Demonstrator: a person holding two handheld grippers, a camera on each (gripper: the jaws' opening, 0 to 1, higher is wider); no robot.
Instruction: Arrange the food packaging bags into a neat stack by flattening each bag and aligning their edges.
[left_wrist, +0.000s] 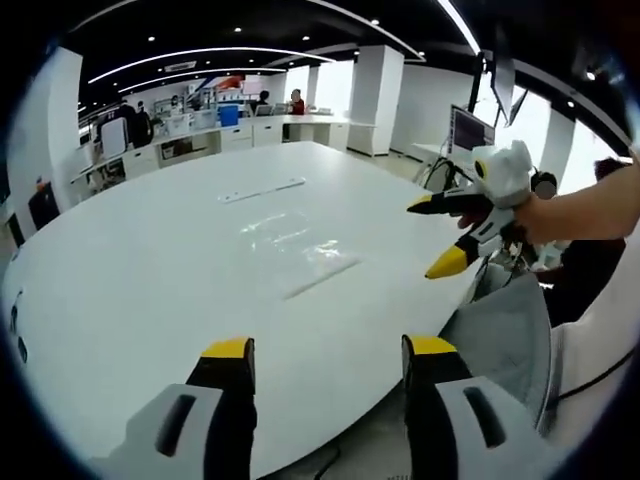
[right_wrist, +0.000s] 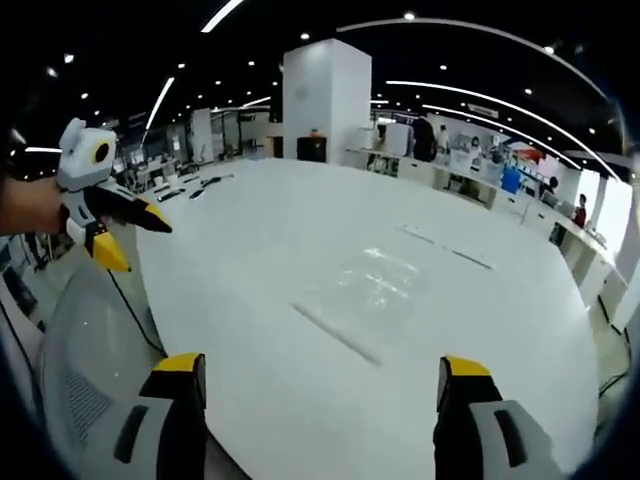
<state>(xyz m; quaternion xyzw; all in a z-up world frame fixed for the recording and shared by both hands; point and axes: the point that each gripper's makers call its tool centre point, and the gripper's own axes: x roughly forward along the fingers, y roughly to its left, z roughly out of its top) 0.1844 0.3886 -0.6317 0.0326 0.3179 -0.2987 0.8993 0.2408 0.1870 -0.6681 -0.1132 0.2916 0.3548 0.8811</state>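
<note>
Several clear food packaging bags (left_wrist: 290, 235) lying flat on the white table (left_wrist: 130, 290), near the centre of the left gripper view, hard to separate because of transparency and glare; exact count not readable. Same bags (right_wrist: 385, 285) just right of centre in the right gripper view. Sealing strips at the edges: one (left_wrist: 262, 190) above the bags toward upper centre, another (left_wrist: 322, 278) just below them. In the right gripper view, one strip (right_wrist: 335, 333) below and left of the bags, others further right toward the table's far edge.

Left claw (left_wrist: 330, 365) at bottom centre of its own view, yellow-tipped jaws set wide apart, holding nothing, hovering over the near table edge. Right claw (right_wrist: 318, 385) at the bottom of its own view, jaws likewise spread wide, nothing between them.

Right claw also at the right of the left gripper view, held by a hand (left_wrist: 540, 215), jaws parted, off the table edge. Left claw at the upper left of the right gripper view, jaws parted.

Open office beyond: white pillar (right_wrist: 325, 100), desks, ceiling light strips.
</note>
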